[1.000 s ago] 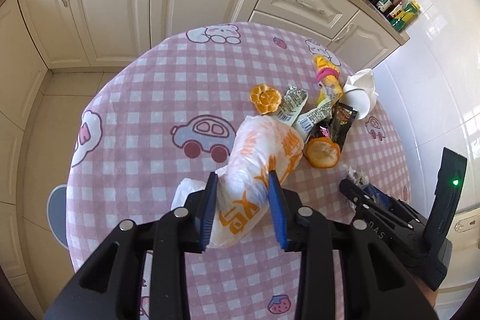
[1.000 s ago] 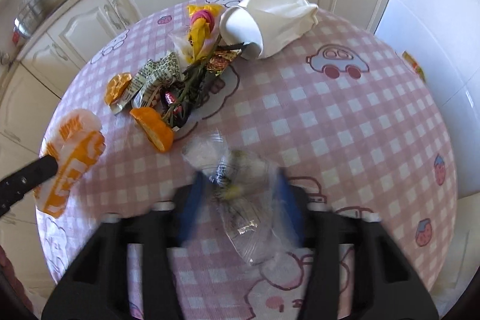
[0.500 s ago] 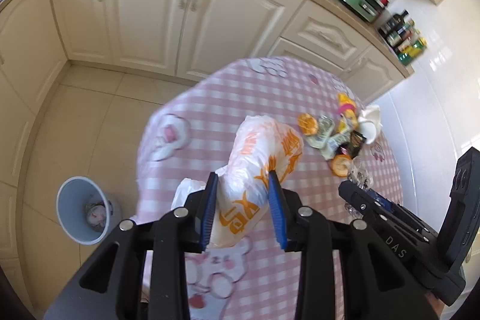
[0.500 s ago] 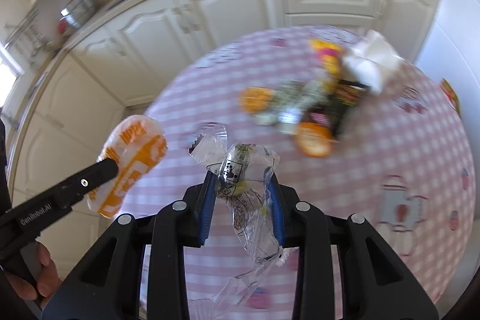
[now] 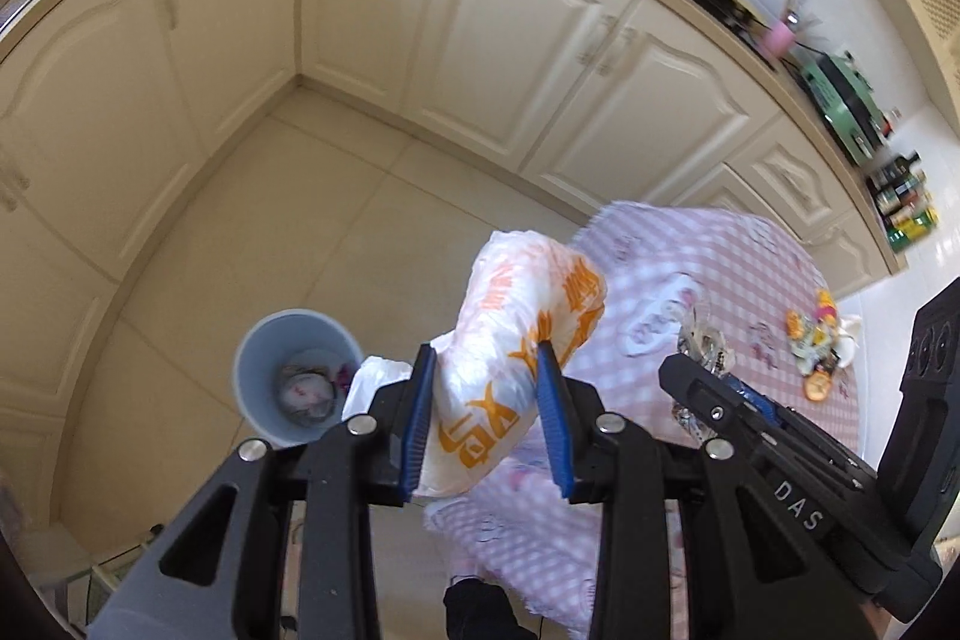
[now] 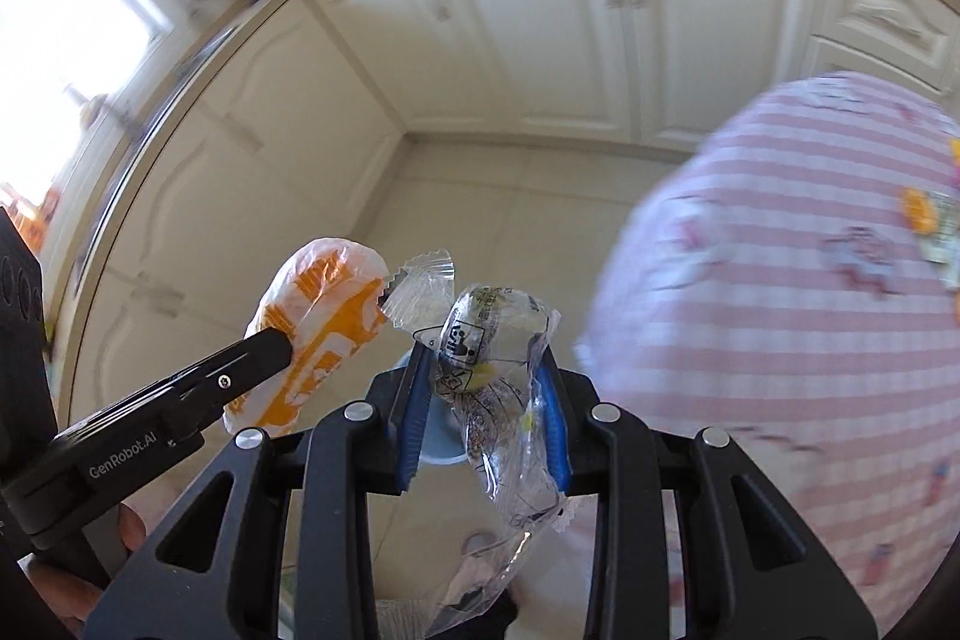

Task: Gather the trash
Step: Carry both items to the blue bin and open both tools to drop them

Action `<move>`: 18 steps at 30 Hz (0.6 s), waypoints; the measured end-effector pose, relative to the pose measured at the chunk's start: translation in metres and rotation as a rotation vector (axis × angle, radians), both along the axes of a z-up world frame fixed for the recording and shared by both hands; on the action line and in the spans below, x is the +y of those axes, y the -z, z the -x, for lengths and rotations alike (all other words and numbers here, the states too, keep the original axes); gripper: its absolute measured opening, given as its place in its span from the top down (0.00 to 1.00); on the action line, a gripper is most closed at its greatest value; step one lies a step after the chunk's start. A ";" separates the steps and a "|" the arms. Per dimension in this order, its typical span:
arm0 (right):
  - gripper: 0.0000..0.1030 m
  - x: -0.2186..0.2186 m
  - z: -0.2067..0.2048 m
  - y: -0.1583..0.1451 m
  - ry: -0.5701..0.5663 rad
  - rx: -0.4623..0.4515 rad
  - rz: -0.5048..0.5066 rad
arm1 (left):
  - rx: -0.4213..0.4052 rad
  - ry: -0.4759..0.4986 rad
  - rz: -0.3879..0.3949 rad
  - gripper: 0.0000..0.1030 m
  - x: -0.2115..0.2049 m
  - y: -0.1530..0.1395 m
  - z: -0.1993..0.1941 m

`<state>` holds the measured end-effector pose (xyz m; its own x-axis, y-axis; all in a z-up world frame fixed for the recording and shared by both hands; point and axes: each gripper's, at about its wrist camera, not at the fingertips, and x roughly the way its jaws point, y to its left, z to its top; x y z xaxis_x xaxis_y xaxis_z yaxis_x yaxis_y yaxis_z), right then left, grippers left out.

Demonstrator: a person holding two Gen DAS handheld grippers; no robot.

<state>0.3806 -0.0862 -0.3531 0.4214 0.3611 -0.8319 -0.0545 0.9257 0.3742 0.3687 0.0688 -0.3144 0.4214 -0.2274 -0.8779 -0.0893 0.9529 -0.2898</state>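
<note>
Beside the desk (image 5: 708, 256), over the floor, both tongs carry trash toward the grey bin (image 5: 297, 376). Left tongs (image 5: 486, 421) are clamped on the orange-and-white bag (image 5: 516, 340), just right of the bin's rim; right tongs (image 6: 483, 406) pinch the clear crumpled wrapper (image 6: 498, 358), with the bin partly hidden behind it. To do this well, I'd bring each load squarely above the bin's mouth before letting go, since light plastic drifts.

"DAS" on right claw (image 5: 708, 388); "GenRobot.AI" on left claw (image 6: 336, 340).
</note>
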 end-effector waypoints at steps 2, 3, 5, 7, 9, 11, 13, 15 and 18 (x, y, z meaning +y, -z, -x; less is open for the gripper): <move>0.71 0.029 -0.007 0.007 -0.031 0.016 -0.016 | 0.012 -0.039 -0.008 0.69 0.032 0.004 0.004; 0.71 0.042 -0.010 0.009 -0.043 0.023 -0.021 | 0.017 -0.056 -0.014 0.69 0.046 0.006 0.005; 0.71 0.067 -0.014 0.013 -0.069 0.035 -0.030 | 0.027 -0.089 -0.023 0.69 0.075 0.009 0.008; 0.71 0.094 -0.021 0.018 -0.095 0.050 -0.041 | 0.037 -0.121 -0.029 0.69 0.103 0.013 0.011; 0.69 0.112 -0.023 0.022 -0.116 0.057 -0.047 | 0.044 -0.143 -0.035 0.69 0.124 0.015 0.014; 0.68 0.133 -0.028 0.026 -0.137 0.064 -0.056 | 0.049 -0.164 -0.037 0.69 0.144 0.017 0.017; 0.66 0.154 -0.035 0.029 -0.154 0.066 -0.053 | 0.055 -0.183 -0.043 0.69 0.163 0.020 0.020; 0.61 0.167 -0.035 0.031 -0.164 0.065 -0.050 | 0.062 -0.197 -0.038 0.69 0.175 0.022 0.020; 0.55 0.183 -0.037 0.036 -0.176 0.070 -0.035 | 0.074 -0.216 -0.034 0.69 0.193 0.028 0.021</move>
